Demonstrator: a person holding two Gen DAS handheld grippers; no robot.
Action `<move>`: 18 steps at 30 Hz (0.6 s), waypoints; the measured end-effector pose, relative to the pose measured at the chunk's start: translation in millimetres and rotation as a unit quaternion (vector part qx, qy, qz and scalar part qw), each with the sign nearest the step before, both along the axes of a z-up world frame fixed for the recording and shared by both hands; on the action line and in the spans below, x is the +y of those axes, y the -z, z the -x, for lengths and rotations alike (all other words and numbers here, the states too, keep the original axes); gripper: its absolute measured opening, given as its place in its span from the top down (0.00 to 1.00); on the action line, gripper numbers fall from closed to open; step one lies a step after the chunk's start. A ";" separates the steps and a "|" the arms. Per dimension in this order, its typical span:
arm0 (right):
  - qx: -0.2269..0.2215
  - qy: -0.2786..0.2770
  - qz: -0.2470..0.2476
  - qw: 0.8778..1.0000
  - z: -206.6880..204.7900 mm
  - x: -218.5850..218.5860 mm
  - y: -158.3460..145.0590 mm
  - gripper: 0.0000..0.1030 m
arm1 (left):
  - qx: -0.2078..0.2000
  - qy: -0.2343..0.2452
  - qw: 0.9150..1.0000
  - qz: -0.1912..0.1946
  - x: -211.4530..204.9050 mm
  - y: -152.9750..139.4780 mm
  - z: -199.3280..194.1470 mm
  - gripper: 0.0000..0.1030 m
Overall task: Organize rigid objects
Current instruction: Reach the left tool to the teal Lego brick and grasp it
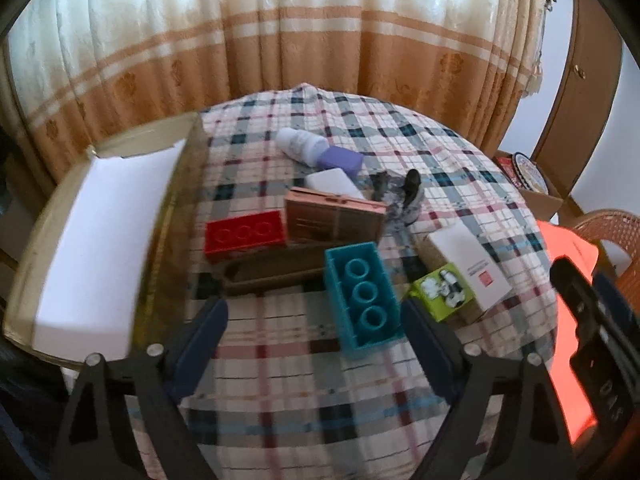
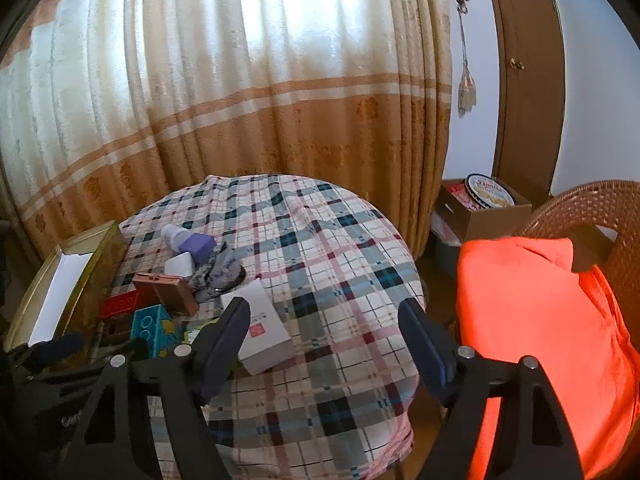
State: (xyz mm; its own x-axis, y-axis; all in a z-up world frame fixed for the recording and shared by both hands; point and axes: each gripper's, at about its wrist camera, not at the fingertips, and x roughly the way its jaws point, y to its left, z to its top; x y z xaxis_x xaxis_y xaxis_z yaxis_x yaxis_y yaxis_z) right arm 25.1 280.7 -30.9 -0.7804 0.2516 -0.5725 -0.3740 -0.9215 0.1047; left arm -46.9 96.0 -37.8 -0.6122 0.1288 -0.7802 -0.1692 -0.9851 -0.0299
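Wide-open, empty left gripper (image 1: 314,320) fingers are seen flanking the teal plastic brick (image 1: 362,294) on checked cloth (image 1: 280,380); the right gripper (image 2: 324,320), likewise empty, is spread beside a white carton (image 2: 266,330).

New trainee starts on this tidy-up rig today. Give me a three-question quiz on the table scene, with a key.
1. True or false: the left gripper holds the teal block.
2. Which lies nearest the gold tin in the left wrist view? A) red block B) green box C) purple-capped bottle
3. Fill in: the cloth on the table has a ____ pattern.

Key
1. False: its jaws stand open, and the block lies just ahead of them.
2. A
3. Plaid (checked)
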 end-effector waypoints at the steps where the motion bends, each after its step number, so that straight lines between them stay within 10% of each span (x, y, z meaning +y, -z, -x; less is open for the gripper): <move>1: 0.000 0.002 0.002 1.000 -0.5 0.9 0.7 0.24 | 0.000 -0.003 1.000 -0.001 2.9 1.6 2.1 0.17; 18: -0.020 -0.017 0.042 0.999 7.8 11.0 20.3 0.24 | -0.062 0.015 0.998 -0.018 11.2 31.4 20.1 0.70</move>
State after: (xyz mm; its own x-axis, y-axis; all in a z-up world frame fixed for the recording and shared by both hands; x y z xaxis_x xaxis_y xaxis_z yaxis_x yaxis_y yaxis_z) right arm 17.2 291.7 -51.3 -0.7632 0.1753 -0.6219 -0.3482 -0.9224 0.1673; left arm -67.1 107.3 -69.2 -0.5069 0.1746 -0.8442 -0.1909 -0.9777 -0.0875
